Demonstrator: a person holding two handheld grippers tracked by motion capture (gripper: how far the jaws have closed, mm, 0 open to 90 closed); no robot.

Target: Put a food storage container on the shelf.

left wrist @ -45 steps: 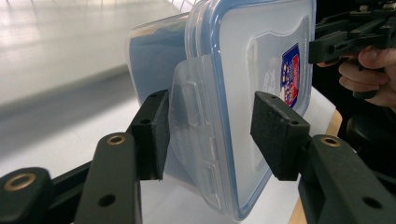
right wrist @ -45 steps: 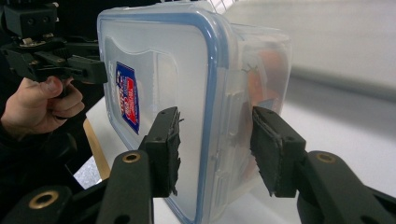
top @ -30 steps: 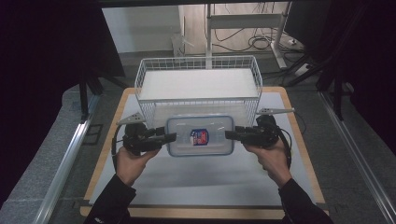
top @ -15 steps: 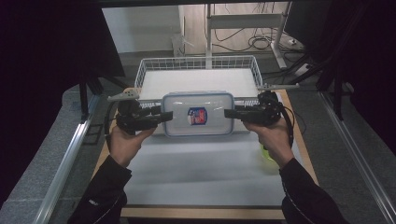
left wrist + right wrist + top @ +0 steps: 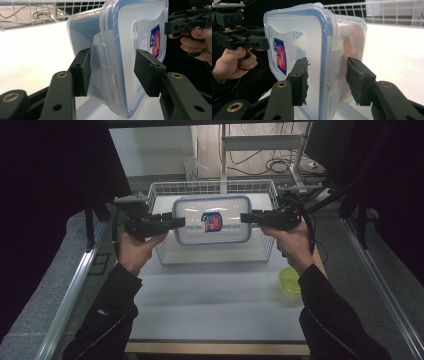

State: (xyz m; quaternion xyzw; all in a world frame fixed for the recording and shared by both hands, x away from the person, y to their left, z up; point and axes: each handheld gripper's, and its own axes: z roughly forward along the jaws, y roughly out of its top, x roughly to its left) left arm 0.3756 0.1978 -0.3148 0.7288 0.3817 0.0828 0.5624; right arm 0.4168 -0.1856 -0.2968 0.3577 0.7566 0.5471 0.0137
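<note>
High view: the left claw (image 5: 175, 223) and right claw (image 5: 247, 218) each clench an end of the clear, blue-rimmed rectangular plastic container (image 5: 212, 220), narrowly open, above the white wire basket (image 5: 215, 254).

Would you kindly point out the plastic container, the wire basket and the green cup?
plastic container (image 5: 227, 215), high view, on its lid.
wire basket (image 5: 215, 254), high view, on its near wall.
green cup (image 5: 290, 279), high view, on its rim.
</note>
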